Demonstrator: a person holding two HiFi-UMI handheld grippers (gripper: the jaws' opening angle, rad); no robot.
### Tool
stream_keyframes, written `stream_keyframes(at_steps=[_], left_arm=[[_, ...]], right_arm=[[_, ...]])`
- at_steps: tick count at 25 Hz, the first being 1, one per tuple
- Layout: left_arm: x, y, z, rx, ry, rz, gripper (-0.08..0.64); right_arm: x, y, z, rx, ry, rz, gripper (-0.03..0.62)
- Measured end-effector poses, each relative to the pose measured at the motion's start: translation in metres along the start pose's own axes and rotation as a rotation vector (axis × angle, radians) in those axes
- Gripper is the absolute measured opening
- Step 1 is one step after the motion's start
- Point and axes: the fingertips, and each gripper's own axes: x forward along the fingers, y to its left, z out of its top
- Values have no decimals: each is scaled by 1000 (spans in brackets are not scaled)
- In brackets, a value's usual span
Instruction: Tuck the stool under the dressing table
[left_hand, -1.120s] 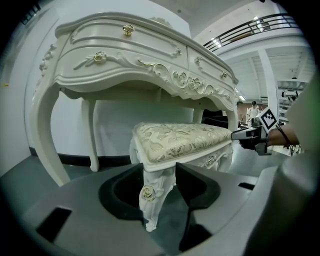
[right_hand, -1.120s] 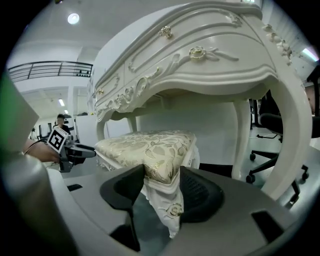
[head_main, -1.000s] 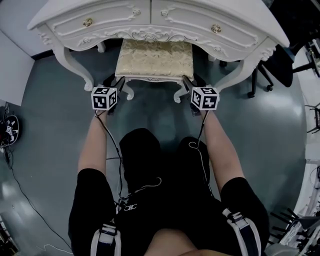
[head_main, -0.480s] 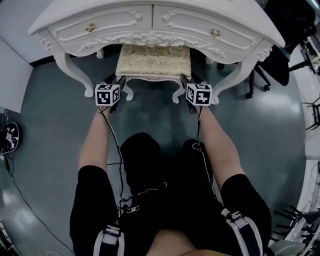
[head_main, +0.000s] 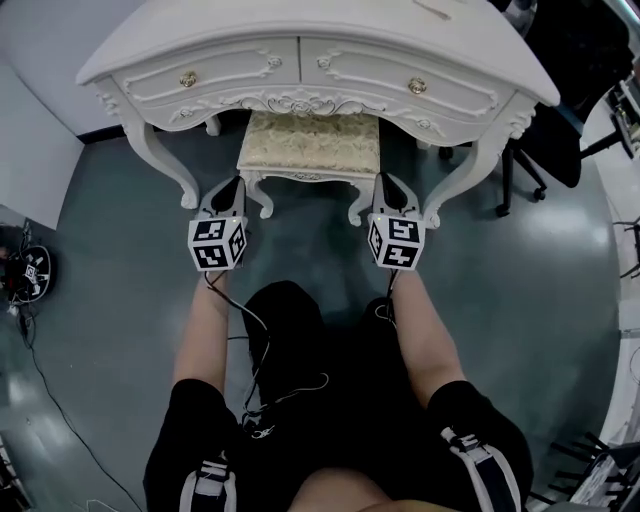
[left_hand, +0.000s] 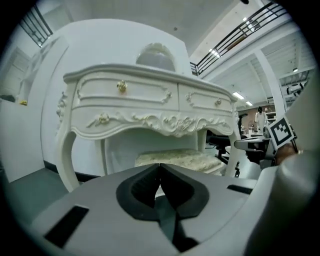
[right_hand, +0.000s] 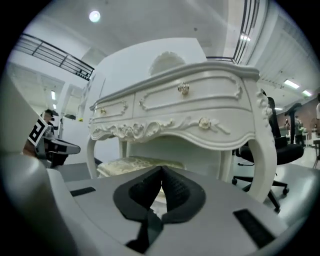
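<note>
The stool (head_main: 312, 143), with a cream patterned cushion and white curved legs, stands mostly under the white carved dressing table (head_main: 300, 70), its front edge showing. My left gripper (head_main: 233, 186) and right gripper (head_main: 390, 182) hover just short of the stool's front corners, apart from it. Both have just been closing and are now shut with nothing between the jaws. The left gripper view shows the left gripper (left_hand: 160, 165) with pads meeting, and the stool (left_hand: 180, 159) beyond, under the table (left_hand: 150, 95). The right gripper view shows the right gripper (right_hand: 161, 169), the stool (right_hand: 131, 164) and the table (right_hand: 190, 100) likewise.
A black office chair (head_main: 545, 140) stands to the table's right, also seen as a chair (right_hand: 280, 145) in the right gripper view. Cables and a small device (head_main: 25, 270) lie on the grey floor at the left. The person's legs fill the near floor.
Both grippers have drawn back from the stool's front corners toward the person and risen. Their jaws, open before, are now closed. The stool stays under the table.
</note>
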Motion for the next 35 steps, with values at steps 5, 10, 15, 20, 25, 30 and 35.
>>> stream_keyframes(at_steps=[5,10,15,20,25,30,35], left_arm=[[-58,-60,106,-56,-65,-7,18],[-135,-111,262,-38,-51,28,18],[-202,-161,420,-67,-9,42,18],[-272,-217,558,-51,7,48,18],[-331,-264,636,5,-60,59,18],[-364,-288,643,17,-69,52,18],[-383,-285,646,-42,-73,61,18]], right_arm=[[-55,13,92,-3,-28,73,12],[-119,12,251,22,-50,142,12],[-185,-15,440,43,-111,168,12],[-265,-44,595,52,-121,171,12],[-337,-63,672,30,-182,157,11],[-380,-63,678,40,-192,137,11],[-402,-59,683,36,-203,129,11]])
